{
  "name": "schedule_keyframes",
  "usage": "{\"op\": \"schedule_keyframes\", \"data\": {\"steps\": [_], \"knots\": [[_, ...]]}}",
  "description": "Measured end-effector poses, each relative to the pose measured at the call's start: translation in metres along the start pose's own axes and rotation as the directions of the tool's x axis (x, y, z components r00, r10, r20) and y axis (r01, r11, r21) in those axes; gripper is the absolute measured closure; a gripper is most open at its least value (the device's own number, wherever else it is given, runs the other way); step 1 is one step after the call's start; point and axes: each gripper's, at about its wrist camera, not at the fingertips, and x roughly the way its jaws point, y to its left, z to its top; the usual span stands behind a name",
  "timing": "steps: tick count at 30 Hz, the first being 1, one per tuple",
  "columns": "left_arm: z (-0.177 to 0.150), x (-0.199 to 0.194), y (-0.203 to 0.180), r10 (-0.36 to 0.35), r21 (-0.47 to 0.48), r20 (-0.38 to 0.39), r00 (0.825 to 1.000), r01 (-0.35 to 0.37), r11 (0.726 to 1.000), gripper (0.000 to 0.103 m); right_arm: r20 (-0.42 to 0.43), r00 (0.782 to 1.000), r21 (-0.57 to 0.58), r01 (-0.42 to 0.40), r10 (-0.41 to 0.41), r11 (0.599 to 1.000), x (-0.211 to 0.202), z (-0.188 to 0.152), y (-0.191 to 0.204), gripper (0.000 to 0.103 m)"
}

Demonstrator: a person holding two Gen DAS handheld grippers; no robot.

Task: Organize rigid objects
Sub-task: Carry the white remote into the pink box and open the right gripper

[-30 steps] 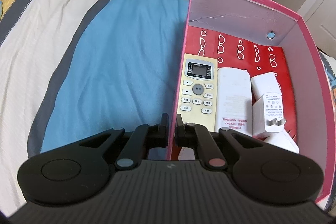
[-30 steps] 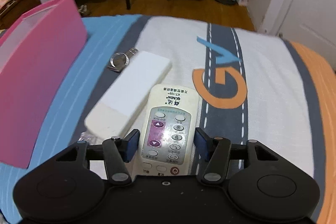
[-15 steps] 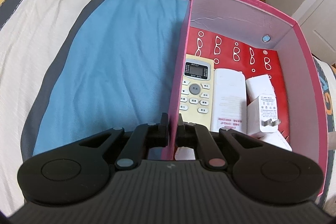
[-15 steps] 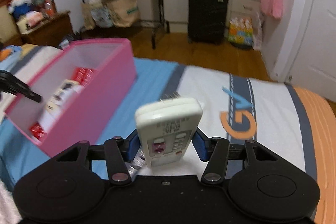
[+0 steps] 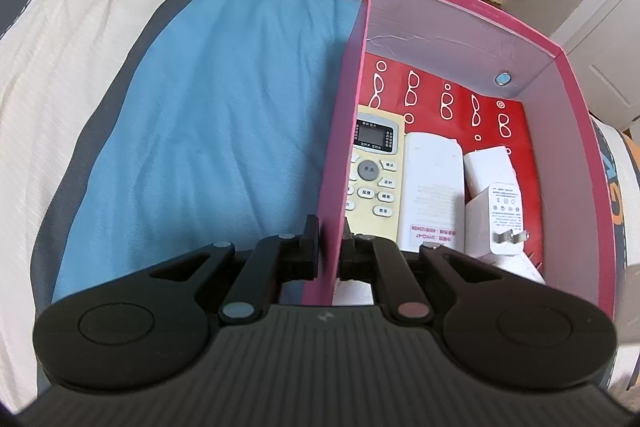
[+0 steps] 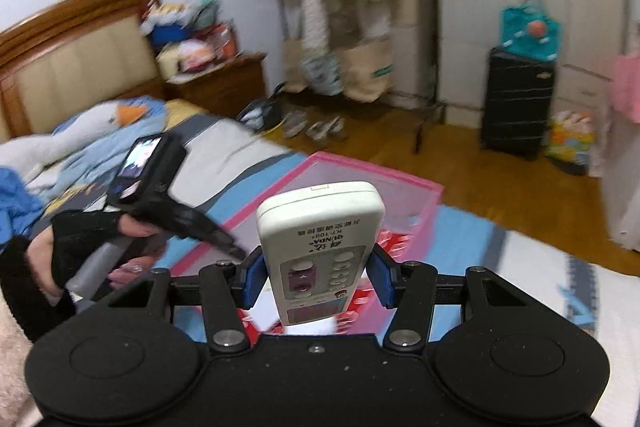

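- the step in hand is carrying a remote (image 6: 320,251) to the pink box (image 5: 448,23) that sits on the bed (image 5: 208,115).
- the right gripper (image 6: 316,281) has its jaws clamped on the sides of the remote, which stands up above the bed, in front of the box as this camera sees it.
- the left gripper (image 5: 329,247) has its jaws pinched together on the near left wall of the box, one on the outside, one on the inside, steadying it.
- the box already holds a yellowish remote (image 5: 374,167), a white remote (image 5: 432,187) and white chargers (image 5: 498,211), side by side at its near end.
- the red floor (image 5: 460,107) at the far end is bare.
- the next move, as i judge it, calls for bringing the remote over the rim, tipping it flat and lowering it onto that bare part before the jaws let go.
- the left grip should hold so the box does not slide.
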Motion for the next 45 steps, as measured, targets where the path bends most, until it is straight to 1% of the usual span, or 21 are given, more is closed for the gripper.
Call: {"op": "schedule_keyframes", "data": {"steps": [2,4,6,8,11,15,17,20,24,27,32,34,35,37,39,41,45], "knots": [[0.0,0.0,0.001,-0.007,-0.005,-0.002,1.0,0.007,1.0,0.096,-0.06,0.998,-0.014,-0.011,0.01,1.0,0.018,0.003,0.01,0.045],[0.001,0.0,0.002,-0.013,-0.009,-0.003,1.0,0.013,1.0,0.095,-0.126,0.991,-0.001,-0.036,0.036,0.999,0.035,0.005,0.015,0.044],[0.001,0.0,0.003,-0.014,-0.008,-0.003,1.0,0.014,1.0,0.095,-0.197,0.978,0.029,-0.064,0.068,0.998,0.056,0.007,0.017,0.045],[0.001,0.001,0.003,-0.016,-0.008,-0.002,1.0,0.016,1.0,0.095,-0.247,0.965,0.063,-0.078,0.092,0.995,0.076,0.008,0.019,0.045],[0.001,0.001,0.005,-0.026,-0.012,-0.003,1.0,0.026,1.0,0.095,-0.297,0.951,0.157,-0.044,0.089,0.987,0.109,0.006,0.016,0.044],[0.001,0.001,0.006,-0.035,-0.016,-0.003,0.999,0.035,0.999,0.094,-0.317,0.944,0.253,-0.003,0.086,0.967,0.142,0.001,0.01,0.044],[0.001,0.001,0.007,-0.04,-0.019,-0.004,0.999,0.04,0.999,0.094,-0.313,0.947,0.273,0.018,0.071,0.962,0.156,0.004,0.011,0.044],[0.002,0.002,0.008,-0.051,-0.023,-0.005,0.999,0.05,0.998,0.093,-0.312,0.95,0.234,0.046,0.03,0.971,0.169,0.008,0.018,0.045],[0.002,0.002,0.009,-0.059,-0.028,-0.007,0.998,0.059,0.998,0.093,-0.342,0.939,0.195,0.097,-0.025,0.976,0.183,0.019,0.024,0.045],[0.002,0.002,0.008,-0.06,-0.028,-0.007,0.998,0.059,0.998,0.093,-0.355,0.933,0.211,0.145,-0.062,0.967,0.189,0.024,0.022,0.044],[0.002,0.002,0.009,-0.063,-0.03,-0.006,0.998,0.063,0.998,0.093,-0.336,0.932,0.215,0.22,-0.14,0.952,0.201,0.029,0.017,0.041],[0.002,0.001,0.008,-0.064,-0.03,-0.006,0.998,0.064,0.998,0.093,-0.329,0.93,0.201,0.24,-0.165,0.95,0.201,0.028,0.016,0.04],[0.002,0.002,0.009,-0.064,-0.03,-0.006,0.998,0.064,0.998,0.093,-0.322,0.933,0.203,0.236,-0.163,0.95,0.198,0.027,0.015,0.04],[0.002,0.002,0.009,-0.064,-0.029,-0.006,0.998,0.064,0.998,0.092,-0.291,0.946,0.226,0.211,-0.14,0.951,0.187,0.027,0.012,0.04],[0.002,0.002,0.009,-0.063,-0.029,-0.006,0.998,0.063,0.998,0.092,-0.248,0.961,0.223,0.177,-0.12,0.959,0.168,0.029,0.008,0.04],[0.002,0.002,0.009,-0.065,-0.031,-0.007,0.998,0.064,0.997,0.092,-0.203,0.972,0.199,0.159,-0.118,0.967,0.143,0.033,0.004,0.039],[0.003,0.003,0.009,-0.059,-0.032,-0.008,0.998,0.059,0.998,0.093,-0.132,0.986,0.15,0.125,-0.106,0.981,0.088,0.041,-0.01,0.039]]}}
